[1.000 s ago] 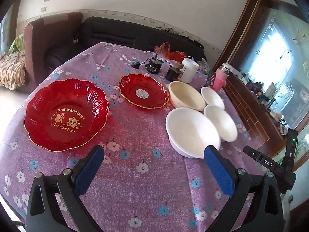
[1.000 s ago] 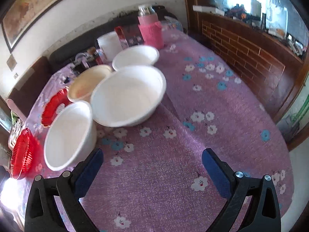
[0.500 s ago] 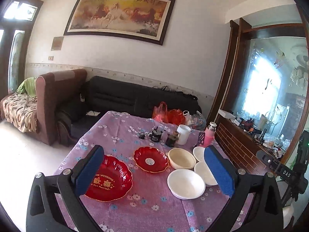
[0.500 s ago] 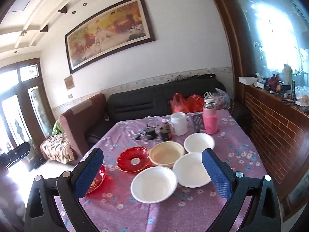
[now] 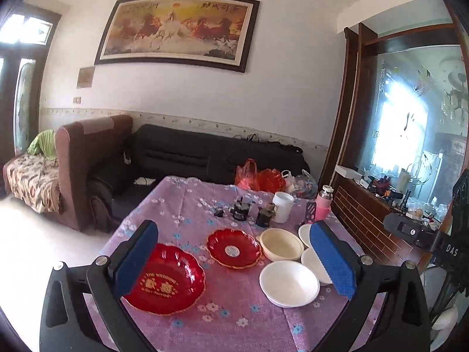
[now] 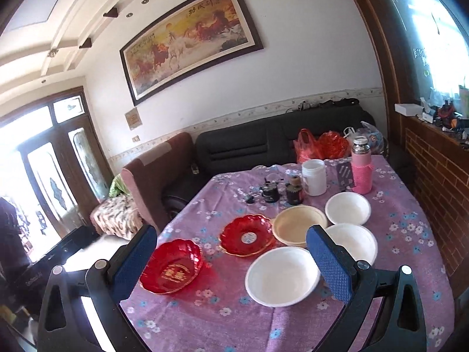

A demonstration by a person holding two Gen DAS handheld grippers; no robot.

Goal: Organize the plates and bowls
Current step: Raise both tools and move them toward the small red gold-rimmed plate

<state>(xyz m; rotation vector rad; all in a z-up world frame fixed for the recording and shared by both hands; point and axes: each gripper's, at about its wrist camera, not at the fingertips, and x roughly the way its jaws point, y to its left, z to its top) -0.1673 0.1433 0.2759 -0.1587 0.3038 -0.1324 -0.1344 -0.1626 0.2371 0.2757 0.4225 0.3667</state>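
Plates (image 5: pixel 164 281) and bowls (image 6: pixel 283 275) on purple-clothed table (image 6: pixel 410 252); two white bowls partly hidden behind blue pads (image 5: pixel 332 259). Left gripper (image 5: pixel 234 261), right gripper (image 6: pixel 231 264) spread wide, empty, above table.

Left gripper (image 5: pixel 234 261) held high, fingers (image 5: pixel 332 259) spread wide and empty; right gripper (image 6: pixel 231 262) likewise, empty.

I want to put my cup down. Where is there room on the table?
Bare cloth lies along the near edge, in front of the big red scalloped plastic dish and nearest white round bowl, and right of the white bowls. The far end around the white jar is crowded.
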